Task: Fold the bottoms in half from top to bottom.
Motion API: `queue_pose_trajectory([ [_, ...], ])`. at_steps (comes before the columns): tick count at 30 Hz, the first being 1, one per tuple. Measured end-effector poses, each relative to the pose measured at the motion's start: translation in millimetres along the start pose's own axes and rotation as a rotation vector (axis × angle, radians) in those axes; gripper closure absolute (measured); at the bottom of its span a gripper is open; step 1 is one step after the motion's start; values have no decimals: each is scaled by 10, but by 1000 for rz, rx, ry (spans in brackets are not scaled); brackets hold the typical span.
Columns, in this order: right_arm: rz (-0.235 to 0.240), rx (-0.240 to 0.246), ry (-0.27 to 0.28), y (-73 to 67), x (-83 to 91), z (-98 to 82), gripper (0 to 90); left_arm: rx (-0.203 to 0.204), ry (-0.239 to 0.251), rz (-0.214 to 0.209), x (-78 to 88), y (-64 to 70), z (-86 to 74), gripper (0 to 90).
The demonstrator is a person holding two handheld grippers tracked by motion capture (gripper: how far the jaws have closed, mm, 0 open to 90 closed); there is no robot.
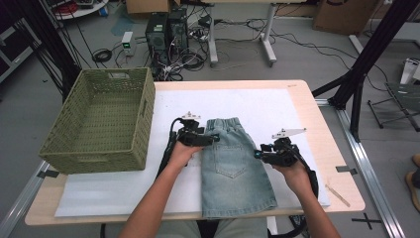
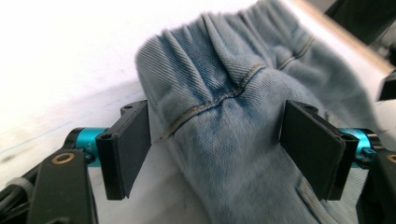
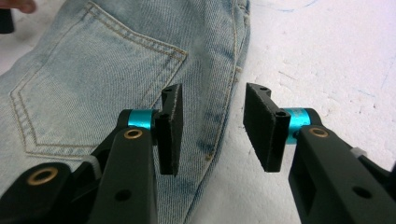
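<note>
The left tongs (image 2: 215, 149) stand released, jaws wide on either side of a raised hump of the denim shorts (image 1: 235, 166), near the gathered waistband; the pads do not press the cloth, so nothing is held. That placement looks like the set-up for pinching the waistband corner, probably to fold or lift the garment. The right tongs (image 3: 212, 128) are also released, their jaws partly apart and straddling the side seam of the shorts, level with the back pocket (image 3: 93, 88); again no cloth is clamped. With one tool at each edge of the shorts, the two would share the load and keep the fabric flat.

The shorts lie pocket side up on the white sheet (image 1: 262, 104) covering the worktop (image 1: 317, 119), hem toward the person. Left of the shorts sits a green woven basket (image 1: 101, 158), likely their destination.
</note>
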State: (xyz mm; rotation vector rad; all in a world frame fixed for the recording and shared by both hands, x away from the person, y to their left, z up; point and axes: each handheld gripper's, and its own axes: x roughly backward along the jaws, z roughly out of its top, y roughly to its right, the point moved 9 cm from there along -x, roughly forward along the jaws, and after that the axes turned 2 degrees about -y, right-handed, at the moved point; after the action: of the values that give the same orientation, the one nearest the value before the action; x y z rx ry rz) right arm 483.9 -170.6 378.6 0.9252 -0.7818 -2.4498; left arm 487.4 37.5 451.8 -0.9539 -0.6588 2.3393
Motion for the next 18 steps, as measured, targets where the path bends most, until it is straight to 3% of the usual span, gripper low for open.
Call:
queue_pose_trajectory([
  [5, 6, 11, 10, -19, 20, 1, 588, -52, -62, 34, -71, -19, -60, 347],
  [8, 8, 17, 9, -16, 15, 0, 590, -62, -69, 41, -77, -33, -74, 432],
  [13, 7, 13, 14, -5, 24, 3, 592, -61, -65, 39, -62, -21, -66, 545],
  [18, 8, 6, 21, 10, 50, 6, 592, -69, -30, 7, -21, 35, -25, 665],
])
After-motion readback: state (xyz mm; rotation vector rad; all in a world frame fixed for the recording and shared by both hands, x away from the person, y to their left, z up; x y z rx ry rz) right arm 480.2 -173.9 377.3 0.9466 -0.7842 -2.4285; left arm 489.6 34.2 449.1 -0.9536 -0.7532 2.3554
